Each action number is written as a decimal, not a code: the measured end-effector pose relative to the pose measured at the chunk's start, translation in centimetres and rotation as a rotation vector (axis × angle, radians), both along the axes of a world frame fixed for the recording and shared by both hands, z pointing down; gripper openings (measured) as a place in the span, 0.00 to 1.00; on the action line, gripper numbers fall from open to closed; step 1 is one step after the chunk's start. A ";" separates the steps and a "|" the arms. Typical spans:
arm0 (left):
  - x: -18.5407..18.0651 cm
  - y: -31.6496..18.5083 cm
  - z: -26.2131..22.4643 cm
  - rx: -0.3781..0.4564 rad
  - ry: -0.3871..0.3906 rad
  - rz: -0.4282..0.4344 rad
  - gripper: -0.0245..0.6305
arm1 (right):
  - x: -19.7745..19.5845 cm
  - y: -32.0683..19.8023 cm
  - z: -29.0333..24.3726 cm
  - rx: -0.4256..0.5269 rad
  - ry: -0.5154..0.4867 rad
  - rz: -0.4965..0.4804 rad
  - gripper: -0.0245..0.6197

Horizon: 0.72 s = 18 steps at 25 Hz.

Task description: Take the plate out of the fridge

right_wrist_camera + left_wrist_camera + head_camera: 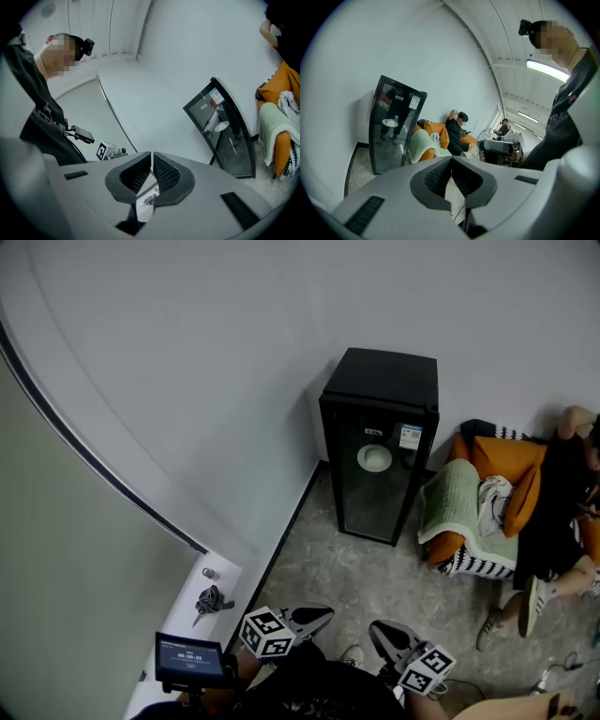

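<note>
A black mini fridge (pixel 380 442) with a glass door stands shut against the wall. Through the glass a white plate (pixel 374 458) shows on an upper shelf. My left gripper (pixel 322 615) and right gripper (pixel 377 628) are held low near my body, well short of the fridge, both shut and empty. In the left gripper view the jaws (pixel 451 161) meet, with the fridge (pixel 393 124) and plate (pixel 390 123) far off at the left. In the right gripper view the shut gripper (pixel 152 159) points past the fridge (pixel 225 131) and plate (pixel 221 126) at the right.
An orange seat with a green blanket (pixel 464 512) stands right of the fridge, and a person (pixel 553 512) sits on it. A white ledge (pixel 220 573) on the left carries a dark bundle (pixel 211 600) and a small screen (pixel 190 659). Speckled floor (pixel 347 568) lies before the fridge.
</note>
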State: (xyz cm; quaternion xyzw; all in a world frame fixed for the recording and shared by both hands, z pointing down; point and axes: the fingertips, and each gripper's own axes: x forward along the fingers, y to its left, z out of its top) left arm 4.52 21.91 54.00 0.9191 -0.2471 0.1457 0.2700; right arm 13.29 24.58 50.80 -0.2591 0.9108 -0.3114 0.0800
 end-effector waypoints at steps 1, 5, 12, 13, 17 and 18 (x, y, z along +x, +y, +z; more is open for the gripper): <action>-0.2 -0.3 -0.2 0.000 -0.001 -0.008 0.03 | 0.2 0.0 -0.2 0.001 -0.004 0.006 0.04; -0.6 -2.0 -0.9 0.001 0.003 -0.037 0.03 | 1.3 0.2 -1.1 0.005 -0.011 0.043 0.04; -1.4 -9.0 0.9 0.002 0.020 -0.030 0.03 | 2.9 -2.9 0.3 -0.012 -0.001 0.165 0.04; -1.7 -10.4 1.3 0.000 0.020 -0.028 0.03 | 3.0 -3.7 0.5 -0.019 -0.002 0.187 0.05; -3.7 -16.0 2.2 0.001 0.013 -0.042 0.03 | 2.5 -6.3 0.6 -0.044 0.002 0.258 0.04; -4.4 -17.5 2.3 0.002 0.009 -0.048 0.03 | 2.1 -7.0 0.5 -0.048 0.005 0.269 0.05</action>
